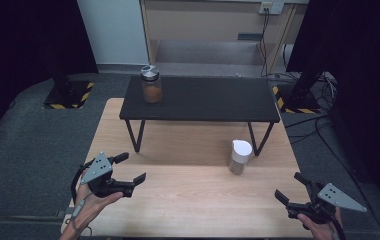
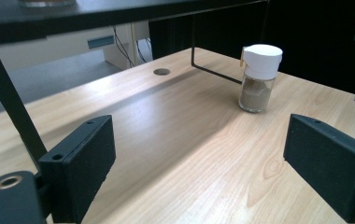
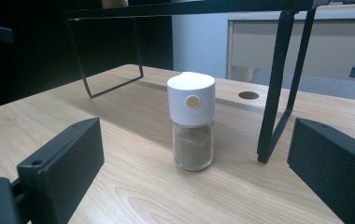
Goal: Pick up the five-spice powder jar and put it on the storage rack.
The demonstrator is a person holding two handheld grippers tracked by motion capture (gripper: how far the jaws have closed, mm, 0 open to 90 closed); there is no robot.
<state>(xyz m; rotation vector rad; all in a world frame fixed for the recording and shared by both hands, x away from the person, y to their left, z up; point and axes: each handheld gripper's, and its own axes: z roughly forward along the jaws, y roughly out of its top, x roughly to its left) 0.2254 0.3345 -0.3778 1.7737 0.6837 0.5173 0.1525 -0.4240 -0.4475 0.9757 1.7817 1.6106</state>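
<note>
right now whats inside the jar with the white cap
The white-capped jar holds a grey-brown powder filling most of its clear glass lower half. The opaque cap hides whatever sits above that, so the true fill level can't be seen.

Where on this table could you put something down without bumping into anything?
Bare wood lies between the left gripper and right gripper, in front of the white-capped jar. The black shelf is bare right of the orange jar. It is tighter under the shelf, between its legs.
</note>
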